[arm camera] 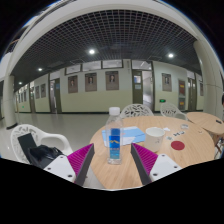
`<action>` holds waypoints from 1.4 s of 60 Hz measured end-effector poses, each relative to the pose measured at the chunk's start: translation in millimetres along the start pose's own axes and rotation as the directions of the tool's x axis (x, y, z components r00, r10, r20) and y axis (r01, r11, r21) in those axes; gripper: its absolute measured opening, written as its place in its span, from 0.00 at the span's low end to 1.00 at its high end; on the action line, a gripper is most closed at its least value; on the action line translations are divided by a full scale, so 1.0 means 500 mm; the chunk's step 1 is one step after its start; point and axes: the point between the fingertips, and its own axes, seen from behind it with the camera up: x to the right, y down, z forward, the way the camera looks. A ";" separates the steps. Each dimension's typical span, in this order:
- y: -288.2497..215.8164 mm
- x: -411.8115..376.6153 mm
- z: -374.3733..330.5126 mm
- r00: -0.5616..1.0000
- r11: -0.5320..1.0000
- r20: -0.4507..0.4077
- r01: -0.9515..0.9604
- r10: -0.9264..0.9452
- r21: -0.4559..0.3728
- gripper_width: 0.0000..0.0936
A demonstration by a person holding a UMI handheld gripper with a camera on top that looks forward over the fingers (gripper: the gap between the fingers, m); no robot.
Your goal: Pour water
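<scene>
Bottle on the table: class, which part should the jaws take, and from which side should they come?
Take the bottle at its labelled middle, coming level from the near side, straight ahead. It stands upright on the table, just beyond the open gripper and in line with the gap. Its straight round body suits a side grip better than the narrow cap, probably.

round wooden table (pixel 120 165), white chairs (pixel 25 140)

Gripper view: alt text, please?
A water bottle stands on a round wooden table between the open gripper's pink-padded fingers, not gripped. A white cup sits beyond it, with white chairs around in a hall.
</scene>
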 end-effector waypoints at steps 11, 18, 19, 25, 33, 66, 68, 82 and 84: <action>0.003 0.034 0.156 0.999 0.999 -0.004 0.046 -0.046 -0.012 0.84; 0.022 0.035 0.247 0.998 0.998 -0.013 0.061 -0.062 -0.034 0.81; 0.022 0.037 0.254 0.998 0.997 -0.016 0.065 -0.065 -0.035 0.79; 0.034 0.054 0.288 0.996 0.997 -0.055 0.074 -0.075 -0.022 0.51; 0.040 0.053 0.291 0.999 0.999 -0.039 0.035 -0.035 -0.005 0.41; -0.167 0.069 0.308 0.313 0.341 0.277 -0.938 0.908 -0.057 0.33; -0.172 0.077 0.308 0.220 0.250 0.272 -0.965 0.937 -0.080 0.33; -0.195 0.097 0.281 -0.187 -0.138 0.255 -0.970 0.949 -0.199 0.36; -0.193 0.092 0.273 -0.237 -0.185 0.239 -0.958 0.942 -0.221 0.36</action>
